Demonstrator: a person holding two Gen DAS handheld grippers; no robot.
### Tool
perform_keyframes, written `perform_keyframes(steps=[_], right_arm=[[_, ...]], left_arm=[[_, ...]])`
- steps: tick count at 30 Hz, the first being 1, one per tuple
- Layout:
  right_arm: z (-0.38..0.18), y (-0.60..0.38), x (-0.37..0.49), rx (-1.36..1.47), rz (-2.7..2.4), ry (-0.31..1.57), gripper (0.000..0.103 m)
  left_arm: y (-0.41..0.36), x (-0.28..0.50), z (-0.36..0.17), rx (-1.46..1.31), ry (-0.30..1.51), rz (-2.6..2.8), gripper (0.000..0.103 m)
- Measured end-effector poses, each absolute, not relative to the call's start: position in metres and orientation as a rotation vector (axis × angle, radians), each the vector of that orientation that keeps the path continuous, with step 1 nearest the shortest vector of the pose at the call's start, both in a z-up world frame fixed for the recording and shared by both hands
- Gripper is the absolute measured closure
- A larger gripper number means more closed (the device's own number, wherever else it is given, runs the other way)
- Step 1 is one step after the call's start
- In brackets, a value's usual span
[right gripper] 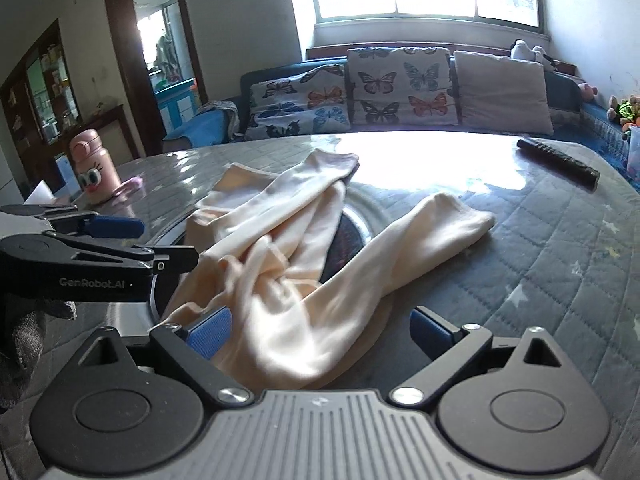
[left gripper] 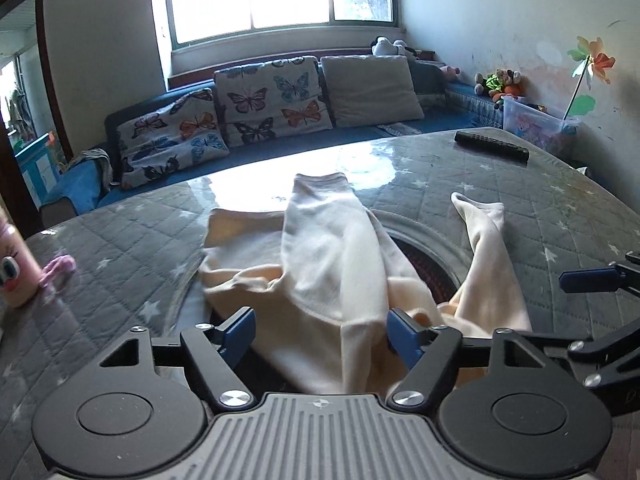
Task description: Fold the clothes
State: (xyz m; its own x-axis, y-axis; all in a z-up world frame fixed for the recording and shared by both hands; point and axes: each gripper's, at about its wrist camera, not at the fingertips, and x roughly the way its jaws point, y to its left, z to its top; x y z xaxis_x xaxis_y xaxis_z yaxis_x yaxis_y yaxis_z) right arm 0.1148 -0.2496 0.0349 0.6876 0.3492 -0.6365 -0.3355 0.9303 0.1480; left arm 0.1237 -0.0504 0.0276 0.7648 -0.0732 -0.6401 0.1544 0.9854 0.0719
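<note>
A cream pair of soft trousers (left gripper: pixel 332 248) lies crumpled on the grey quilted table (left gripper: pixel 120 248), its two legs spread away from me. My left gripper (left gripper: pixel 322 332) is low over the near end, with a fold of the cloth between its blue pads; the pads stand apart and do not pinch it. In the right wrist view the trousers (right gripper: pixel 280 240) run between the wide-apart pads of my right gripper (right gripper: pixel 322 332), and the cloth brushes the left pad only. The left gripper's fingers (right gripper: pixel 120 224) show at the left edge, held by a gloved hand (right gripper: pixel 24 340).
A round dark recess (left gripper: pixel 428 268) in the table lies partly under the trousers. A black remote (left gripper: pixel 492 146) rests at the far right, and a pink bottle (right gripper: pixel 94 166) at the far left. Behind the table stands a blue sofa (left gripper: pixel 280 96) with butterfly cushions.
</note>
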Motion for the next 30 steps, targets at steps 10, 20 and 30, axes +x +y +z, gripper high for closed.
perform_keyframes(steps=[10, 20, 30], right_arm=[[0.034, -0.261, 0.162, 0.07, 0.347, 0.712, 0.006], [0.022, -0.256, 0.173, 0.089, 0.353, 0.746, 0.005], [0.013, -0.263, 0.183, 0.109, 0.352, 0.785, 0.023]], left_arm=[[-0.058, 0.158, 0.01, 0.141, 0.754, -0.178, 0.066], [-0.062, 0.142, 0.02, 0.151, 0.708, -0.254, 0.067], [-0.06, 0.151, 0.012, 0.163, 0.734, -0.242, 0.096]])
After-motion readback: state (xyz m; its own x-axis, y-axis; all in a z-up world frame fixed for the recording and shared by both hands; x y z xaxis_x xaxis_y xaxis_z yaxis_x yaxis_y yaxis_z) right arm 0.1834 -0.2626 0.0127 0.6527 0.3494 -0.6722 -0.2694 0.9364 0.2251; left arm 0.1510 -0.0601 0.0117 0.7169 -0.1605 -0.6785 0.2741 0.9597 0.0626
